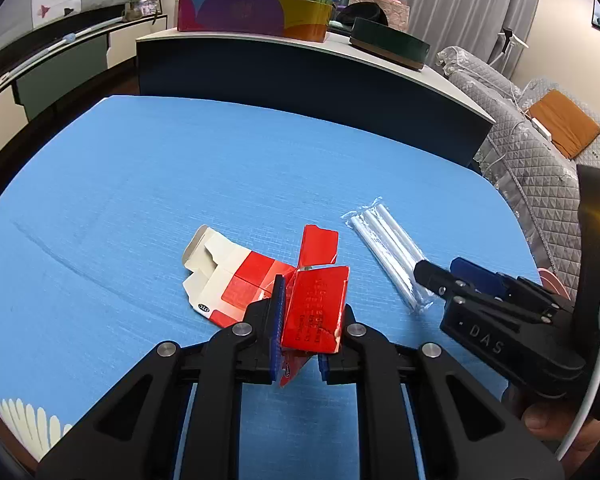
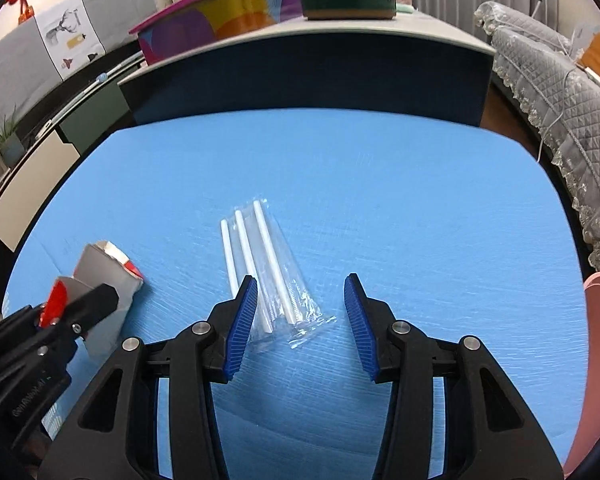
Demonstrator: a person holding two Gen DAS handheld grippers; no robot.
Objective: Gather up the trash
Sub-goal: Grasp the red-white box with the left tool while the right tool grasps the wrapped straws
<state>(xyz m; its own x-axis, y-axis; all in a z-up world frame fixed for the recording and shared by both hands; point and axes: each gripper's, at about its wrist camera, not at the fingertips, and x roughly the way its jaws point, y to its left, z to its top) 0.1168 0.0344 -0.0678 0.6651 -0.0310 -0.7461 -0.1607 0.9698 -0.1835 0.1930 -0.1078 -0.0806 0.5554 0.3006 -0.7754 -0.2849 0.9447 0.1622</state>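
Note:
A flattened red and white carton (image 1: pixel 236 280) lies on the blue table cover (image 1: pixel 180 180). My left gripper (image 1: pixel 314 304) is shut on its raised red flap. To the right lies a clear pack of white straws (image 1: pixel 388 248). In the right wrist view the straw pack (image 2: pixel 268 256) lies partly between the fingers of my right gripper (image 2: pixel 301 284), which is open just above it; its left pad covers the pack's near left edge. The right gripper (image 1: pixel 440 270) also shows in the left wrist view over the pack's near end. The carton (image 2: pixel 100 276) and the left gripper (image 2: pixel 84 300) are at the left.
A dark counter (image 1: pixel 300 80) stands behind the table with a colourful box (image 1: pixel 252 12) and a green round box (image 1: pixel 388 44) on it. A grey quilted sofa (image 1: pixel 540 152) is at the right. A pink object (image 2: pixel 596 320) sits at the table's right edge.

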